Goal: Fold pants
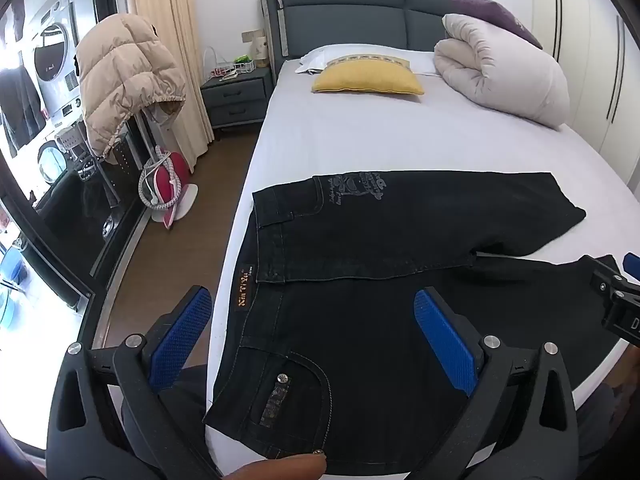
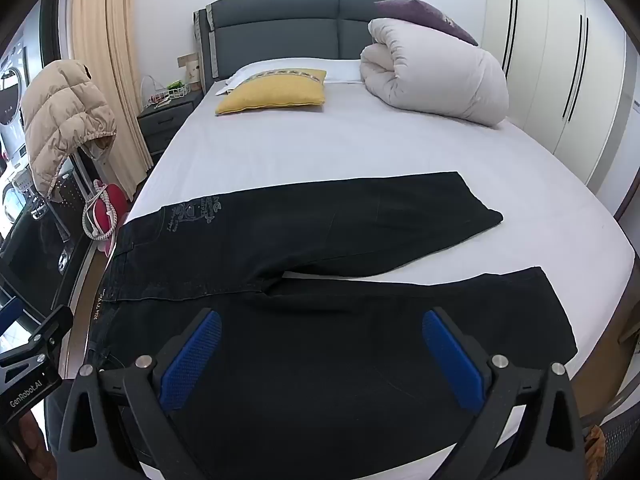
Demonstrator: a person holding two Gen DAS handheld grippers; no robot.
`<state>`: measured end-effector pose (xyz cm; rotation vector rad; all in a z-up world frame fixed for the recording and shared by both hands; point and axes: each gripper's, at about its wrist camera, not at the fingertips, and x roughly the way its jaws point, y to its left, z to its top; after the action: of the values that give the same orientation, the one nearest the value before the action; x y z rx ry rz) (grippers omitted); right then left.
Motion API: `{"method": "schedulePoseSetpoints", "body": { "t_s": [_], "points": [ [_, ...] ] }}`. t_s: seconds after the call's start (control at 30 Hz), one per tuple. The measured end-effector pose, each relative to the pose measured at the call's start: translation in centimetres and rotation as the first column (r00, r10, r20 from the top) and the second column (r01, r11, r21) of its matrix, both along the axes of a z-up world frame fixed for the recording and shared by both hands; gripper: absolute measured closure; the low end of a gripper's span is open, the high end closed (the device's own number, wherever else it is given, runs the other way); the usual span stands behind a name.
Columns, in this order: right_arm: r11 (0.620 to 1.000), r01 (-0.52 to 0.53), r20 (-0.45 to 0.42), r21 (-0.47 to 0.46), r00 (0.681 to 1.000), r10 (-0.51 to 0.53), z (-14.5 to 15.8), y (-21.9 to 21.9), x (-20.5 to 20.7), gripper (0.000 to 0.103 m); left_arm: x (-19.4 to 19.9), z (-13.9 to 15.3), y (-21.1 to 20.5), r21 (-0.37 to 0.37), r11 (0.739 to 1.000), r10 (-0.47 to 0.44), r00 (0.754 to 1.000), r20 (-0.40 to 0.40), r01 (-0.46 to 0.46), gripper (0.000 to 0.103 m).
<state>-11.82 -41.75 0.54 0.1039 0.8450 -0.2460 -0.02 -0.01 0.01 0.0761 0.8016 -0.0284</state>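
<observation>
The black pants [image 1: 360, 288] lie flat across the near end of the bed [image 1: 360, 140], waistband toward the bed's left edge, legs running to the right. The two legs are parted in a narrow V — the farther leg angles away toward the pillows, the nearer one lies along the bed's foot edge.

The left gripper [image 1: 316, 328] hovers over the waistband and pocket area, pointing steeply down; its blue-padded fingers [image 1: 182, 332] are spread wide, with nothing between them. The right gripper [image 2: 320, 352] hovers over the nearer leg, likewise tilted down, fingers [image 2: 452, 356] spread wide and clear of the cloth.

At the head of the bed sit a yellow cushion [image 2: 276, 92] and a rolled white duvet [image 2: 436, 76] — both well apart from the pants. A beige puffer jacket [image 1: 124, 76] hangs left of the bed.
</observation>
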Motion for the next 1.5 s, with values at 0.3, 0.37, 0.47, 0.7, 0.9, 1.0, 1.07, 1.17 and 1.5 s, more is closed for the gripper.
{"method": "schedulePoseSetpoints", "body": {
  "t_s": [0.3, 0.37, 0.47, 0.7, 0.9, 1.0, 1.07, 1.17, 1.5],
  "points": [
    [1.000, -0.009, 0.001, -0.002, 1.000, 0.009, -0.1, 0.0, 0.0, 0.000, 0.0, 0.0, -0.4, 0.002, 1.000, -0.004, 1.000, -0.006, 0.004, 0.000],
    [1.000, -0.009, 0.001, -0.004, 1.000, 0.009, 0.2, -0.3, 0.4, 0.000, 0.0, 0.1, -0.1, 0.000, 1.000, -0.003, 1.000, -0.006, 0.003, 0.000],
    [1.000, -0.010, 0.001, -0.008, 1.000, 0.010, -0.4, 0.1, 0.0, 0.000, -0.1, -0.1, -0.1, 0.005, 1.000, -0.004, 1.000, -0.005, 0.004, 0.000],
    [1.000, -0.014, -0.008, -0.005, 1.000, 0.014, -0.7, 0.4, 0.4, 0.000, -0.1, -0.1, 0.1, 0.001, 1.000, -0.005, 1.000, -0.010, 0.005, 0.000],
    [1.000, -0.017, -0.011, -0.009, 1.000, 0.017, -1.0, 0.6, 0.3, 0.000, 0.1, -0.3, 0.2, 0.001, 1.000, -0.005, 1.000, -0.014, 0.005, 0.000],
    [1.000, -0.018, -0.011, -0.008, 1.000, 0.018, -0.6, 0.3, 0.2, 0.000, 0.1, -0.3, 0.2, 0.001, 1.000, -0.006, 1.000, -0.015, 0.006, 0.000],
    [1.000, -0.018, -0.012, -0.008, 1.000, 0.018, -0.7, 0.3, 0.2, 0.000, 0.1, -0.3, 0.2, 0.001, 1.000, -0.005, 1.000, -0.015, 0.005, 0.000],
    [1.000, -0.018, -0.012, -0.009, 1.000, 0.018, -0.6, 0.4, 0.2, 0.000, 0.1, -0.3, 0.2, 0.002, 1.000, -0.005, 1.000, -0.014, 0.005, 0.000],
    [1.000, -0.023, -0.015, -0.019, 1.000, 0.023, -0.7, 0.5, 0.2, 0.000, 0.1, -0.4, 0.2, 0.002, 1.000, -0.005, 1.000, -0.015, 0.005, 0.000]
  ]
}}
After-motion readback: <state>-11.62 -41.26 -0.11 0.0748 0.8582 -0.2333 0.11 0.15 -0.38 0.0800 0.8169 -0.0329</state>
